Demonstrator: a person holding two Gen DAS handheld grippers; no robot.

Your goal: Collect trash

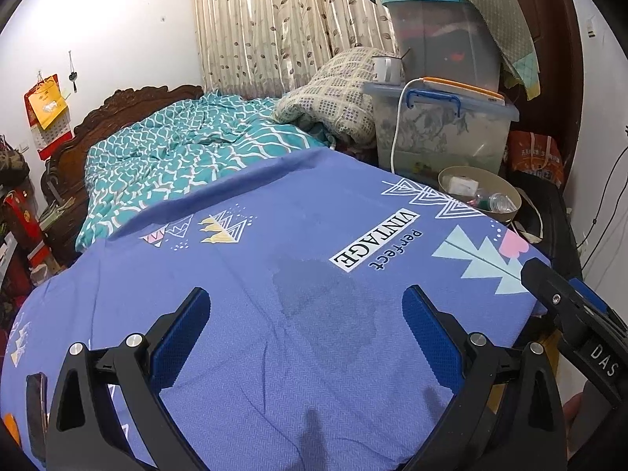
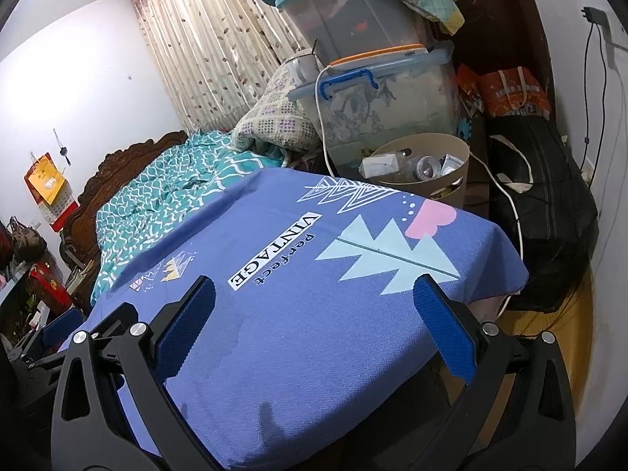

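Observation:
A beige waste bin (image 1: 510,212) (image 2: 457,180) stands beyond the far right corner of a table covered with a blue printed cloth (image 1: 298,259) (image 2: 298,274). Inside the bin lie a clear plastic bottle (image 1: 496,202) (image 2: 426,167) and small white boxes (image 1: 463,186) (image 2: 378,165). My left gripper (image 1: 306,310) hovers open over the cloth, nothing between its blue pads. My right gripper (image 2: 314,302) is open too, over the cloth's right half. In the left wrist view the right gripper's body (image 1: 569,310) shows at the right edge. No loose trash shows on the cloth.
Stacked clear storage boxes (image 1: 443,129) (image 2: 384,94) with a white cable (image 1: 396,133) stand behind the bin. A bed with a teal quilt (image 1: 176,165) (image 2: 165,192) lies beyond the table. Black and orange bags (image 2: 541,212) sit at the right wall, above wooden floor (image 2: 557,322).

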